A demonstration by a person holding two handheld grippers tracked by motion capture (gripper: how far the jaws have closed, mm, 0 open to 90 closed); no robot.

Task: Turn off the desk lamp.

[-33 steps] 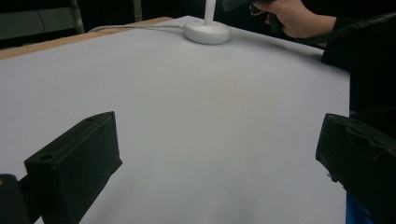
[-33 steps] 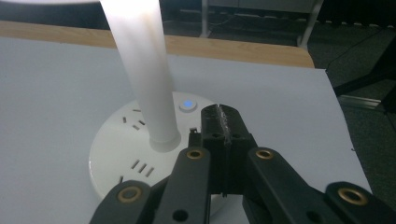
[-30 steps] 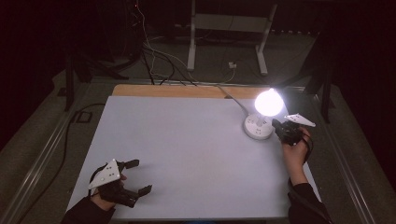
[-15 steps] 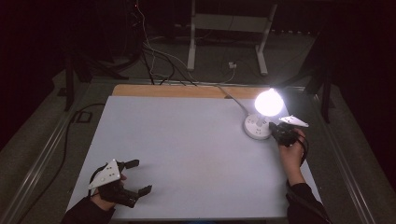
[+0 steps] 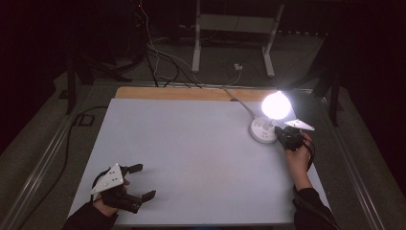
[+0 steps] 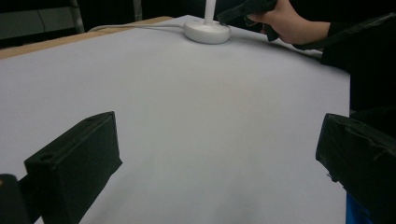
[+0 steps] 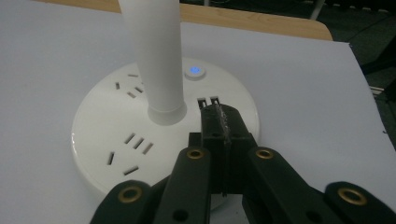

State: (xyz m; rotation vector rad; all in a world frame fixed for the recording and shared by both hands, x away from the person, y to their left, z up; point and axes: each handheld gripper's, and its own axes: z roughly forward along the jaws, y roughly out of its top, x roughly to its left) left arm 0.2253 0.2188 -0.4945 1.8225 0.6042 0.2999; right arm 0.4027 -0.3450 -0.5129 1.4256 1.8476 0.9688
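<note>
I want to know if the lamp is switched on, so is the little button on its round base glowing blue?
Yes, in the right gripper view the button on the lamp base glows blue beside the white stem.

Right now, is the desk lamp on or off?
On. The lamp head glows bright white in the high view, and the round button on the lamp base is lit blue.

We see a pale grey tabletop (image 5: 191, 143) with a wooden far edge (image 5: 182, 93), and black cables (image 5: 158, 62) on the floor beyond.
</note>
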